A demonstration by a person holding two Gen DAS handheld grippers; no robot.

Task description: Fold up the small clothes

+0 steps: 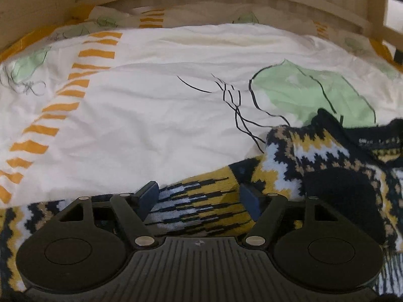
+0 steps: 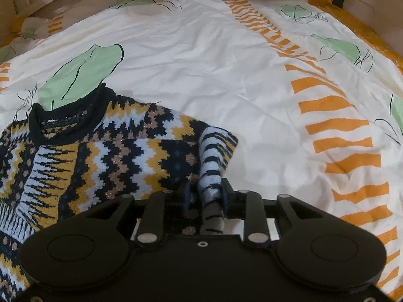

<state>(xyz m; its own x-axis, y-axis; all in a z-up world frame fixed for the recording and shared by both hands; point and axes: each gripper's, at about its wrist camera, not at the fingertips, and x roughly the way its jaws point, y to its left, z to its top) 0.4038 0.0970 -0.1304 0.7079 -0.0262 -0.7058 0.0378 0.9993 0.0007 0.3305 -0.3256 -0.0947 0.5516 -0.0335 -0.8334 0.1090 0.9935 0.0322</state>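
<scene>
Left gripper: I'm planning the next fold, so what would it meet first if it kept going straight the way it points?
Probably the patterned sweater lying between its open fingers; the left gripper points down onto the knit, with the white bedcover just beyond.

A: What's in frame?
B: White duvet (image 2: 201,80) covers everything, rumpled. Orange dash band (image 2: 335,115) runs 12 to 5 o'clock in right view. Green leaf print (image 2: 83,73) at 10 o'clock.
A: Edges?
B: Wooden bed frame (image 1: 226,2) at 12 o'clock, left view. Mustard sheet (image 2: 372,25) peeking at 2 o'clock.
</scene>
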